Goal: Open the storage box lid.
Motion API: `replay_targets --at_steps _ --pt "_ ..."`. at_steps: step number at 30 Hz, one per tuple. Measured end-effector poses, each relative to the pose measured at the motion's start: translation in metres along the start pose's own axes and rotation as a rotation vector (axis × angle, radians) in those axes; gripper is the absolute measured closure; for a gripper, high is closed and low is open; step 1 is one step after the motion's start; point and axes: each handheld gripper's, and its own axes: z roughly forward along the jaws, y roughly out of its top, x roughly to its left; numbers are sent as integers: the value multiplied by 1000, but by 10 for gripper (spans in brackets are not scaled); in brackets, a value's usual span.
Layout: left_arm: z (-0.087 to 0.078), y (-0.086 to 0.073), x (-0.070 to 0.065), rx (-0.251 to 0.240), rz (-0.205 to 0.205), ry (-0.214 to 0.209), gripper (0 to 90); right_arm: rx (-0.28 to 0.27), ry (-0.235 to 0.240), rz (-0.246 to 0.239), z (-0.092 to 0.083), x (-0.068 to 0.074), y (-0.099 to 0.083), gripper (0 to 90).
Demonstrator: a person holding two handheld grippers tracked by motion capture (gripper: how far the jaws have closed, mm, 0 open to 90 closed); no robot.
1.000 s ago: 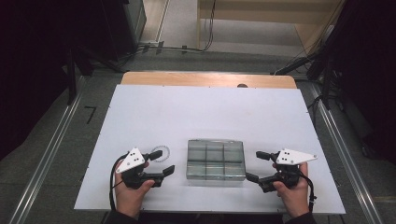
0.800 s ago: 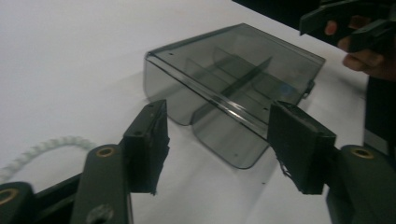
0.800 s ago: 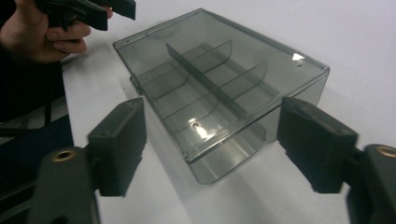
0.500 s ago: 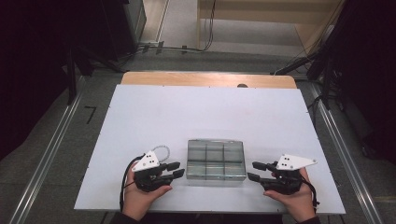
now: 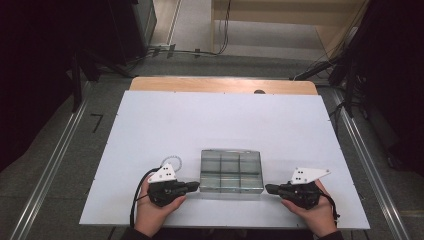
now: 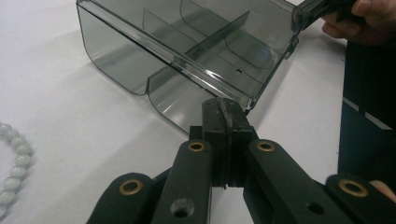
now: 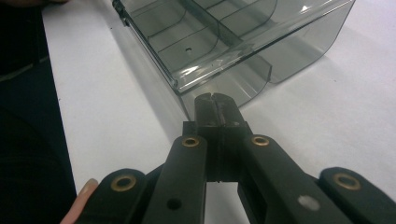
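I am looking down on the white counter (image 5: pixel 220 125), and I am finding no brand, label or readable writing on it or on anything it carries. The smoky clear box (image 5: pixel 231 171) is sitting near the counter's front edge, between my two hands, with dividers splitting it into compartments that look bare.

My left gripper (image 5: pixel 192 186) is lying at the box's front left corner. In the left gripper view its fingers (image 6: pixel 212 122) are pressing flat together with nothing between them, the tips just at the box's rim corner; I cannot tell whether they are touching it. They have just been closing.

My right gripper (image 5: pixel 270 189) is lying at the front right corner. In the right gripper view its fingers (image 7: pixel 227 114) are likewise standing fully together on nothing, tips just short of the box wall, and they too have just been closing.

A loop of pale beads (image 5: pixel 174 160) is resting on the counter just left of the box, behind my left hand (image 5: pixel 152 215).

Compared with a second ago, both pairs of fingers were standing spread apart beside the box; now they are pinched. My left hand is sitting lower and closer to the front edge than before. The box is staying where it was.
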Motion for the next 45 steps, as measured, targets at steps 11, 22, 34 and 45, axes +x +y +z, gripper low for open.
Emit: replay_targets --at_steps 11,22,34,45 --pt "-2 0 0 6 8 -25 900 -2 5 -11 3 1 3 876" --pt "-2 0 0 8 12 -32 900 -15 -8 -21 1 4 4 877" --pt "-2 0 0 8 16 -34 900 -18 -7 -27 1 5 4 877" --pt "-2 0 0 8 15 -38 900 -18 -7 -31 1 5 4 878"
